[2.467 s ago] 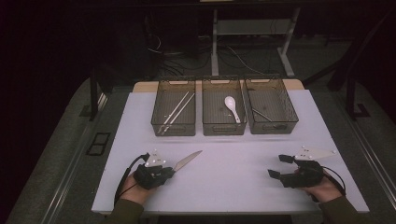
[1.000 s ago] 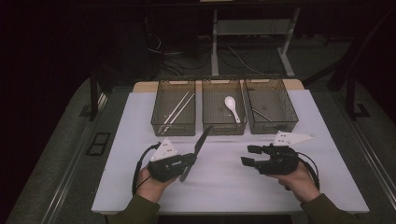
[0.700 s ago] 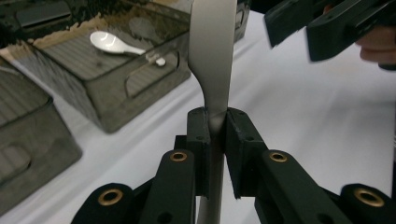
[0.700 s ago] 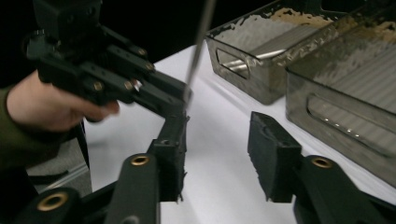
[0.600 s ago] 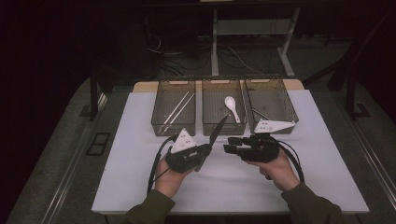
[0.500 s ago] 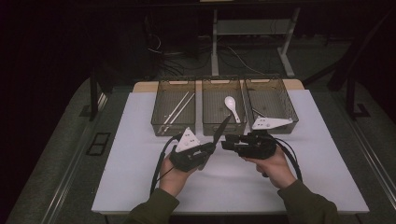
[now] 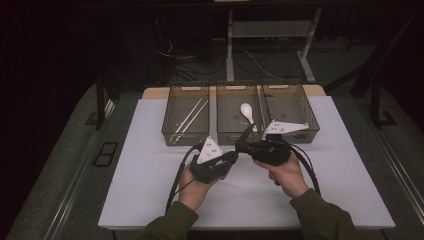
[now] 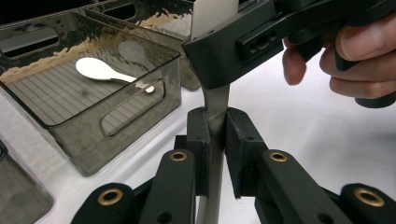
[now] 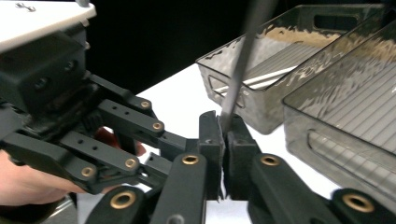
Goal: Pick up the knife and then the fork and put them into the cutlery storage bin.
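- Knife (image 8: 215, 105): flat, smooth grey metal, held above the white table (image 7: 150, 190) just near the middle tray, between the two tongs.
- Left gripper (image 8: 215, 135): clenched on the knife, black pads pressing both flat faces; seen from above at left of centre (image 7: 227, 161), a grey three-cornered plate on top.
- Right gripper (image 9: 224, 140): jaws just closed, now grasping the thin metal, which rises slanting from between its pads; from above at (image 7: 244, 146), nose to nose with the left one.
- Left gripper view: knife edge-on as a narrow strip passing up into the other gripper's black block, fingers of the right hand (image 8: 359, 51) wrapped round its handle.
- Right gripper view: linked black bars with brass-coloured pivots on the left gripper, left hand behind it.
- High view: knife reduced to a dark sliver (image 7: 247, 132); both forearms in green sleeves (image 7: 320, 220) and black cables looping off each gripper.
- Three smoky, see-through plastic trays in a row at the far edge, ribbed floors, slotted handles.
- Middle tray (image 7: 225, 135): white, glossy spoon (image 7: 247, 112) lying inside, also clear in the left gripper view (image 8: 107, 72).
- Left tray (image 7: 172, 132): pale chopsticks (image 7: 190, 114) lying aslant.
- Right tray (image 7: 307, 112): contents hidden behind the right gripper's plate.
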{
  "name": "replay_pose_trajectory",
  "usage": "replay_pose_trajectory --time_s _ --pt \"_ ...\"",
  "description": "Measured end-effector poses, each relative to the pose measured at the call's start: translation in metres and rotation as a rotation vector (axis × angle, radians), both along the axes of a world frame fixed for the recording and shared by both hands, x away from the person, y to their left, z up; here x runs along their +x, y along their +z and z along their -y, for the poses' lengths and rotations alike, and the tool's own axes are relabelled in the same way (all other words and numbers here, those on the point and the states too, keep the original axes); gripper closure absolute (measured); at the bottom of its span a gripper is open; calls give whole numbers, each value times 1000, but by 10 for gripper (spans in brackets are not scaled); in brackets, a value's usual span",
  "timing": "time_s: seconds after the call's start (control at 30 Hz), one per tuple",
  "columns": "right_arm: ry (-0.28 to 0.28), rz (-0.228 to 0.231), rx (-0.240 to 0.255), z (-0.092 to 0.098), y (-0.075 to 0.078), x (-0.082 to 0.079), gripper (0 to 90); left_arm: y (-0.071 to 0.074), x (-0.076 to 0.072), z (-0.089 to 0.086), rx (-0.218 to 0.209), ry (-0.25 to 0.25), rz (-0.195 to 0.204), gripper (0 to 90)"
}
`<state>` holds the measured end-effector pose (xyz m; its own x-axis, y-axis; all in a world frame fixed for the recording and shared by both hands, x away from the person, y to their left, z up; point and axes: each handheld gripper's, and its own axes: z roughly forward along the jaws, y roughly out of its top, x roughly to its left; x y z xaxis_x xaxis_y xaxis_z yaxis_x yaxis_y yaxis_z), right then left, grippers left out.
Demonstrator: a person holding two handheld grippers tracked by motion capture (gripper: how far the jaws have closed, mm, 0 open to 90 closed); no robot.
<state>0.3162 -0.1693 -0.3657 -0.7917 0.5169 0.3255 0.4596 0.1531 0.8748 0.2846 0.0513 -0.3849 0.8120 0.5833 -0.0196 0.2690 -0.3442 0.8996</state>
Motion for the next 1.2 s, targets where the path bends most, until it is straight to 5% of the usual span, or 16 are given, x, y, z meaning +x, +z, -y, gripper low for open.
replay_pose_trajectory --time_s 0.67,1.07,1.2 --pt "-2 35 -53 4 3 -4 886 -6 1 -5 -15 -31 -13 779" --pt "-29 45 -89 26 4 -2 885 -11 -7 -49 -9 -74 -37 620" --pt "-41 48 -104 33 6 -1 885 -13 -10 -69 -45 -75 -61 562"
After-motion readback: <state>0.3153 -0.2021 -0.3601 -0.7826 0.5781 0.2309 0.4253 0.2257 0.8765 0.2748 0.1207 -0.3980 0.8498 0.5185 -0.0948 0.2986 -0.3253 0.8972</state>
